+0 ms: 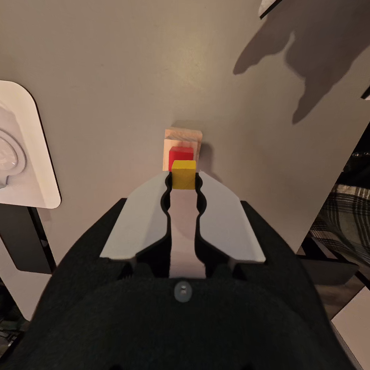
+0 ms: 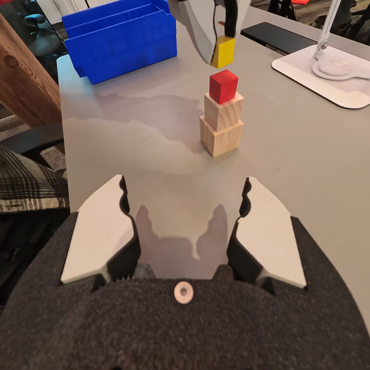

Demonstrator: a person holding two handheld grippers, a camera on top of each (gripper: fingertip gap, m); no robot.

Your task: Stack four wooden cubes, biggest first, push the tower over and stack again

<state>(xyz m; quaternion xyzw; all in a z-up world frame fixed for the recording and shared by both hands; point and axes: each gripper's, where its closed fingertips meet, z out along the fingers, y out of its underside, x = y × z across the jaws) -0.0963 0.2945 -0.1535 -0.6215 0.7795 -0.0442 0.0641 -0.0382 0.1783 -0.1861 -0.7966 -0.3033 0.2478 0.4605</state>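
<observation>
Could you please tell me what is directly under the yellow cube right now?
The yellow cube, gripped by the left gripper, hangs just above the red cube, a small gap between them. Below sit two plain wooden cubes. From above, yellow partly covers the red.

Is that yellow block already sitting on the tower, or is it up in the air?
In the air. The yellow block is held in the left hand-held gripper, with a visible gap above the red block.

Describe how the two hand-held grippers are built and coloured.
Both match. The left hand-held gripper and right hand-held gripper each have two white angular fingers with wavy black pads on the inner faces, a black textured body, and a pale screw at its centre. No cables show.
</observation>
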